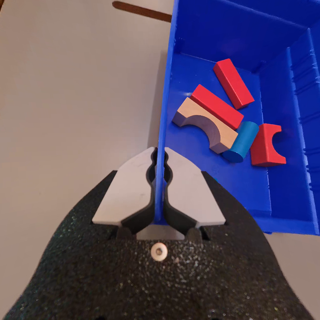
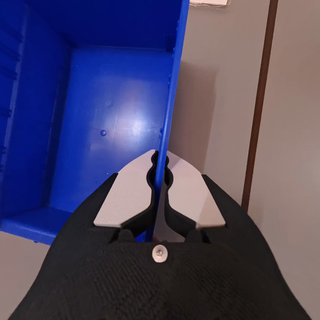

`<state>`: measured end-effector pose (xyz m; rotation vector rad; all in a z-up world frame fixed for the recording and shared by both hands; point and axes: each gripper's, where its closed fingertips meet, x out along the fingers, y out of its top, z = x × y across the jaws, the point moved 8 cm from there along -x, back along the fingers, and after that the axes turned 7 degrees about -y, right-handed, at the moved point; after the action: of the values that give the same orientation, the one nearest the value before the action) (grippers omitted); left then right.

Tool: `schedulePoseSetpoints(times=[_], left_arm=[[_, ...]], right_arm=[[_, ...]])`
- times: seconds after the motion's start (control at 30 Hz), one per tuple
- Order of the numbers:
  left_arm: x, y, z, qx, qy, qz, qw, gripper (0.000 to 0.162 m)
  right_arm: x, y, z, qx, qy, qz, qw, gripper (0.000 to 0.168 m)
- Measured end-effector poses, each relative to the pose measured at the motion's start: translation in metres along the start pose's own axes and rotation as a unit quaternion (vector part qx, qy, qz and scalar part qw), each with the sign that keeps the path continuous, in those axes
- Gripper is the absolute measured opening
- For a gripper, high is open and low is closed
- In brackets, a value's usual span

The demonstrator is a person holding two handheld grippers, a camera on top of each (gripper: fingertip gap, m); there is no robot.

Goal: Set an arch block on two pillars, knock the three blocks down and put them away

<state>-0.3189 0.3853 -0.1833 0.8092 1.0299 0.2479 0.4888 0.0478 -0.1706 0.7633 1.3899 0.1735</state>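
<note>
A blue plastic bin (image 1: 168, 90) fills the right of the left wrist view. My left gripper (image 1: 159, 150) is shut on its left wall, one finger outside and one inside. Inside lie two red bars (image 1: 232, 85), a plain wooden arch block (image 1: 204, 124), a blue cylinder (image 1: 242, 141) and a red arch block (image 1: 265, 147). In the right wrist view my right gripper (image 2: 160, 153) is shut on the right wall of the blue bin (image 2: 180, 60). The bin floor (image 2: 112, 121) seen there is bare and shiny.
The bin rests on a pale grey table (image 1: 78, 95). A dark brown strip (image 1: 142, 11) lies on the table behind the bin's left wall. A dark brown line (image 2: 259, 103) runs along the table right of the bin. The grippers' ends are close to 85 cm from one another.
</note>
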Motion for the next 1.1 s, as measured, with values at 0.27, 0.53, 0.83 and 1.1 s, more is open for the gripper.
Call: schedulePoseSetpoints(times=[0.27, 0.53, 0.83, 1.1], left_arm=[[0.034, 0.035, -0.013, -0.002, 0.019, 0.01, 1.0, 0.004], [0.039, 0.039, -0.011, 0.022, 0.032, 0.027, 0.999, 0.02], [0.0, 0.061, 0.021, 0.151, 0.045, 0.079, 0.984, 0.069], [0.012, 0.075, 0.083, 0.309, -0.095, -0.033, 0.946, 0.06]], right_arm=[[0.025, 0.025, 0.001, 0.025, -0.016, -0.013, 0.999, 0.005], [0.02, 0.027, 0.001, 0.004, -0.039, 0.007, 0.999, 0.024], [-0.076, 0.016, -0.036, -0.018, -0.003, 0.156, 0.988, 0.082], [-0.117, -0.053, -0.153, -0.098, 0.129, 0.228, 0.96, 0.084]])
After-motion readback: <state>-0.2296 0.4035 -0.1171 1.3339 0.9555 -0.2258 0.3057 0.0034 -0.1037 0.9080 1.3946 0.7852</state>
